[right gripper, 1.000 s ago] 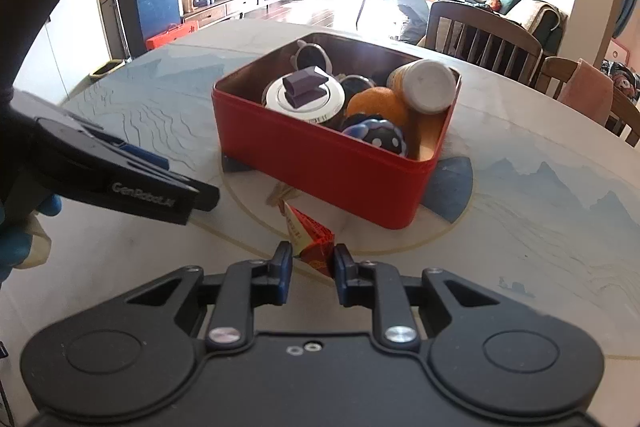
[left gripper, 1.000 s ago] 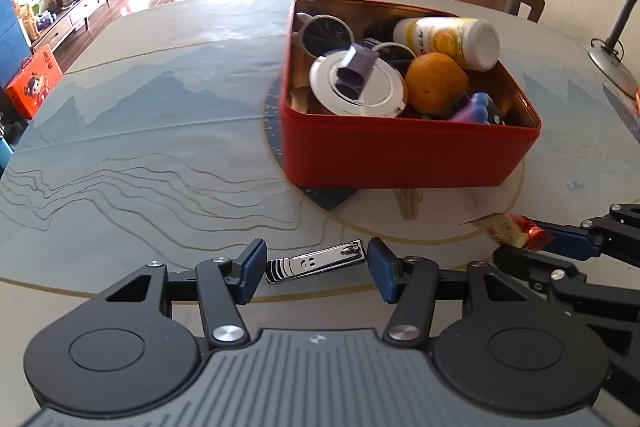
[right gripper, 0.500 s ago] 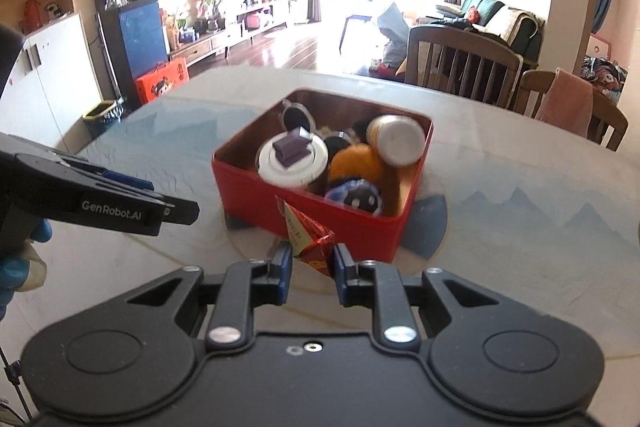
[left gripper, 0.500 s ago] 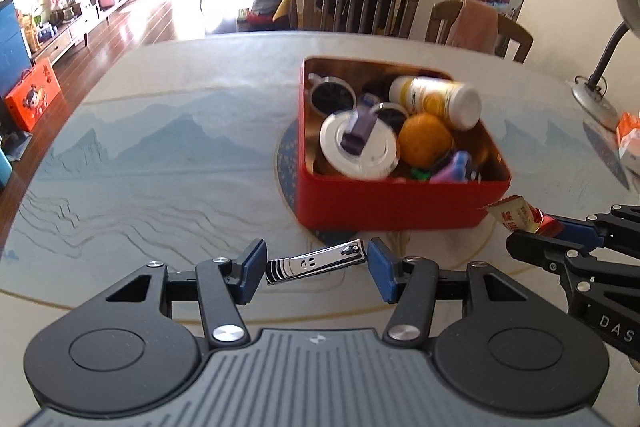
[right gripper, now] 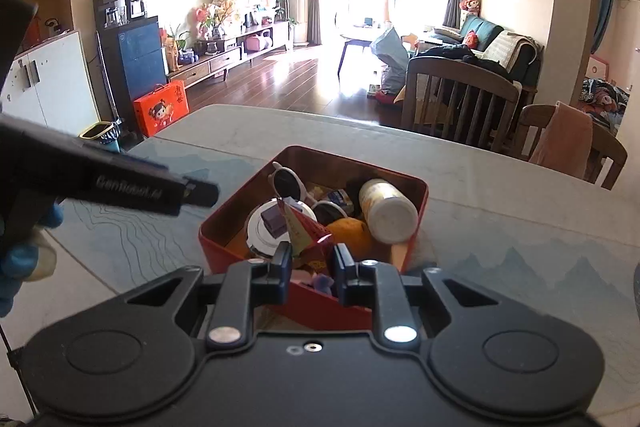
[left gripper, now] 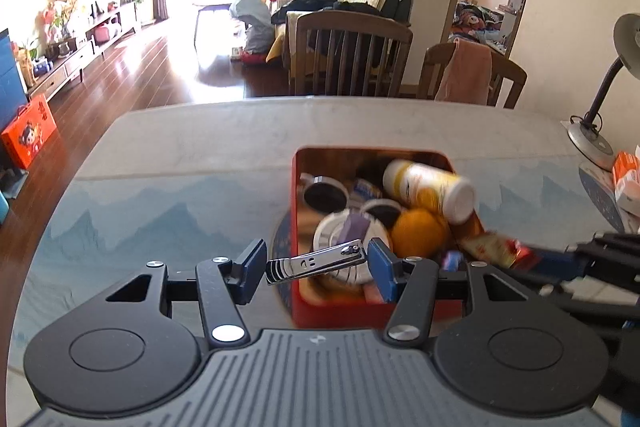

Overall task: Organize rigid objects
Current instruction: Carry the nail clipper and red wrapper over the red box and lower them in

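My left gripper [left gripper: 317, 265] is shut on a silver nail clipper [left gripper: 316, 262] and holds it lengthwise above the near left corner of the red tin box [left gripper: 332, 313]. My right gripper [right gripper: 309, 269] is shut on a red snack packet [right gripper: 305, 231] above the near side of the same box [right gripper: 236, 239]; that packet also shows in the left wrist view [left gripper: 496, 251]. The box holds a yellow bottle [left gripper: 430, 189], an orange [left gripper: 418, 233], a round white lid [left gripper: 344, 233] and other small items.
The box stands on a pale table with a blue mountain print [left gripper: 168, 211]. A desk lamp [left gripper: 596, 131] and an orange-white pack [left gripper: 626, 181] are at the table's right edge. Wooden chairs [left gripper: 352, 55] stand behind the table.
Both grippers have risen from table height and moved forward over the red box, each carrying its item. The box now lies below and close to the fingers.
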A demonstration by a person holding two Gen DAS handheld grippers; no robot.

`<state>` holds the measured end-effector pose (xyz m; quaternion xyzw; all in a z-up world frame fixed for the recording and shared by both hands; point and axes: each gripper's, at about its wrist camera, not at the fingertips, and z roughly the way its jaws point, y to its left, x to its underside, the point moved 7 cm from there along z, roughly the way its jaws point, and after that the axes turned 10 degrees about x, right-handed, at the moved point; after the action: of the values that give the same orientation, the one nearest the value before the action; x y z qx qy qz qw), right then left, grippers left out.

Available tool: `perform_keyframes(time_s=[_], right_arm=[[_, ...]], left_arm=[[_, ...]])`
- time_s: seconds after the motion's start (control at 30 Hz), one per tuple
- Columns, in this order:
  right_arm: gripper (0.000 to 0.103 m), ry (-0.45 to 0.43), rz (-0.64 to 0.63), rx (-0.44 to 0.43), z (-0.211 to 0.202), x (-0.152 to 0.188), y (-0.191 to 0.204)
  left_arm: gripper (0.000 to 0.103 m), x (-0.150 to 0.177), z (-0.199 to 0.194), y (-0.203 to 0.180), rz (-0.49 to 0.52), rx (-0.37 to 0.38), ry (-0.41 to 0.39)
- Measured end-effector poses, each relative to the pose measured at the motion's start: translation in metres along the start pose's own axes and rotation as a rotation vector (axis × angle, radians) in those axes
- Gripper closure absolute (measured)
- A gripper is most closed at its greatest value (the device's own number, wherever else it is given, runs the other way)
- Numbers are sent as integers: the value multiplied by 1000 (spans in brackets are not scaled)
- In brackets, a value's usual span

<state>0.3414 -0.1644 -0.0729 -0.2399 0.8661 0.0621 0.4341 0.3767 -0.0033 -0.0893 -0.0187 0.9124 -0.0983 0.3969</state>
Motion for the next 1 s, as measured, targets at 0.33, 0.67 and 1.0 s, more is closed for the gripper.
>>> perform_keyframes(time_s=[0.33,0.67,1.0], right_arm=[[81,88,-25,-50,38,-1,7],[81,150,-42,-72,62,5,12],[81,147,-29,-62,70,3,7]], left_arm=[[48,-44,45,-5,43,-1,-18],[48,-65,107,-8,92,4,34],[48,-60,150,-21,115,16,102]])
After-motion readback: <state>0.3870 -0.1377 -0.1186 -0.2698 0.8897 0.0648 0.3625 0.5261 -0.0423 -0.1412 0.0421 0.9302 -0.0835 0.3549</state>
